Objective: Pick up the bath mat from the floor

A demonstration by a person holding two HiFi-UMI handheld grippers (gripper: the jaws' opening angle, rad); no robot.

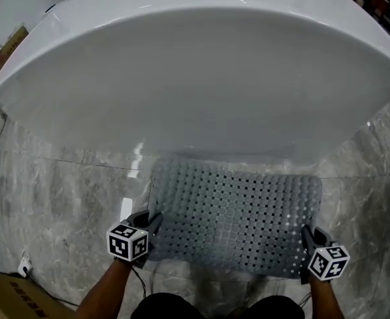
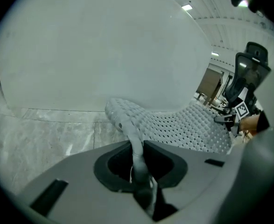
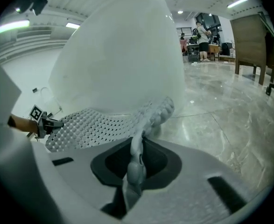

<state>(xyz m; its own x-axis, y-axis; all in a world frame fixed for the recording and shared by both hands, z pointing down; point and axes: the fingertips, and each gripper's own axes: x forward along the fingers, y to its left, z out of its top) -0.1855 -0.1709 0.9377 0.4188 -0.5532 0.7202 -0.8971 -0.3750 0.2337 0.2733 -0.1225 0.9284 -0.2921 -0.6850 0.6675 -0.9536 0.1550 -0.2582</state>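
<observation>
- gripping bath mat (image 1: 234, 218) by its near corners; left gripper (image 2: 139, 171) and right gripper (image 3: 136, 166) both clenched on its edge.
- mat stretched between them, just before bathtub (image 1: 195, 78).
- best raised evenly, lest it slip.

Your bath mat (image 1: 234, 218) is pale grey, bumpy, with rows of small dark holes. Behind it the tub (image 1: 195, 65) is plain glossy white; under it the floor (image 1: 62, 191) is grey marble with paler veins.
</observation>
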